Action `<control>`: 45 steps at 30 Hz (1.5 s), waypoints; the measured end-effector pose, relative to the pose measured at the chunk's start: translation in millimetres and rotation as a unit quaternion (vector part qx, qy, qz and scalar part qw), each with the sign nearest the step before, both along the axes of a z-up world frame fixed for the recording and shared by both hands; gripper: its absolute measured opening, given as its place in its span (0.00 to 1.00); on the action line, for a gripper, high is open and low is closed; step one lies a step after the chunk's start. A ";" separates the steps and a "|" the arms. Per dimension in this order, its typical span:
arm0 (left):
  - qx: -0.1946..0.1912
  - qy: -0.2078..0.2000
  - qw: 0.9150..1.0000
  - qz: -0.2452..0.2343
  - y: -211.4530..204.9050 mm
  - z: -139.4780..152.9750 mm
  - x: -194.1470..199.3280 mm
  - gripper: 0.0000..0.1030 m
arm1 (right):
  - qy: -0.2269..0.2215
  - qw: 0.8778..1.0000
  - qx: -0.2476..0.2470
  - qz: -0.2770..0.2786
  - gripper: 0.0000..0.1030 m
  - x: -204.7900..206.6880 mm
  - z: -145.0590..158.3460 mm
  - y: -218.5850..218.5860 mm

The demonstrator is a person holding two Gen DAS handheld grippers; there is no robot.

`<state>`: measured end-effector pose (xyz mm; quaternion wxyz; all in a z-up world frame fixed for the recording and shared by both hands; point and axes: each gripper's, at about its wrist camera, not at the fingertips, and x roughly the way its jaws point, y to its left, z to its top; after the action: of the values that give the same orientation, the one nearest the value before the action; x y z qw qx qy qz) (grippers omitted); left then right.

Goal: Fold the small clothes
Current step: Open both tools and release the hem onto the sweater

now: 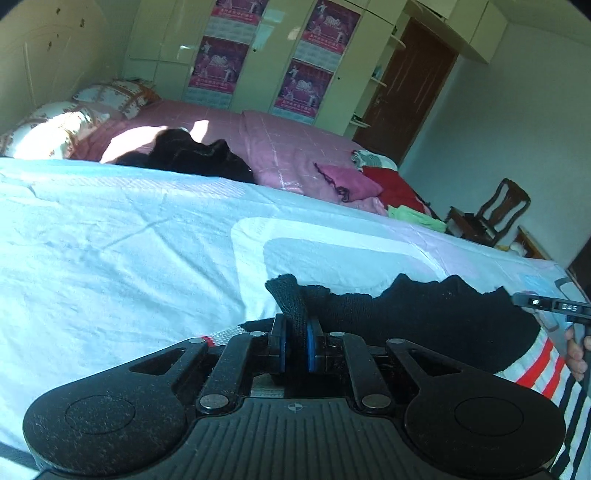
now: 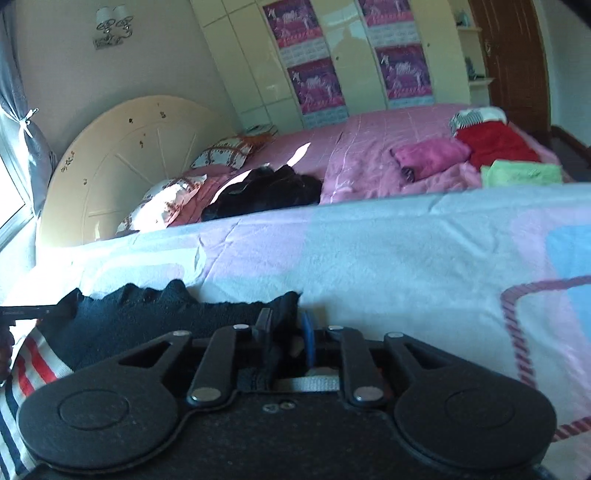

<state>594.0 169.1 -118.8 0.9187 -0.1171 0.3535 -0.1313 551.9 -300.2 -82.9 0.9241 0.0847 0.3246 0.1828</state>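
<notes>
**Two grippers pinch a dark knit garment at the near edge of a bed**

The left gripper (image 1: 295, 341) has its jaws pressed together on a raised fold of the black knit garment (image 1: 424, 317), which lies along the near edge of the bed (image 1: 110, 240) on a pale blue and white sheet (image 1: 147, 266). The right gripper (image 2: 284, 341) pinches another bunched corner of the same garment, its jaws closed on the cloth. Under the black knit shows a striped hem (image 1: 543, 365) in white, red and navy.

Each view catches the tip of the other gripper at its outer margin; only the left wrist view shows the person's fingers (image 1: 576, 350) wrapped round the handle there.

Toward the bed's far side, a black heap of clothes (image 1: 195, 155) rests on a pink quilt (image 1: 288, 147); beside it, near the foot edge, lie a pink folded piece (image 1: 351, 181), a red piece (image 1: 395, 188) and a green piece (image 1: 417, 218).

The left wrist view alone takes in a wooden chair (image 1: 495, 214) past the foot of the bed. The right wrist view alone shows the rounded cream headboard (image 2: 122, 162), a wall lamp (image 2: 112, 26) and a tied-back curtain (image 2: 26, 122). Both show the postered wardrobe (image 1: 258, 55), the brown door (image 1: 406, 92) and the patterned pillows (image 2: 221, 151).
</notes>
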 end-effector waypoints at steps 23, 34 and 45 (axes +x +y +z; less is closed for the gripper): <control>0.136 -0.015 0.988 -0.067 -85.3 14.5 -11.5 0.52 | 0.021 0.998 -0.052 0.025 0.07 -6.3 -3.8 28.1; 0.164 -0.050 0.984 -0.042 -125.4 61.0 -59.6 0.53 | -0.019 0.997 -0.062 0.048 0.30 -56.2 30.5 72.1; 0.116 -0.025 0.992 -0.033 -150.5 16.2 -107.7 0.52 | 0.012 0.987 -0.098 0.130 0.21 -87.6 -1.4 159.0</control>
<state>486.3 18.6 -102.6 0.9299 0.0053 0.3468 -0.1221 464.3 -141.1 -84.3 0.8925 -0.0466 0.3600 0.2676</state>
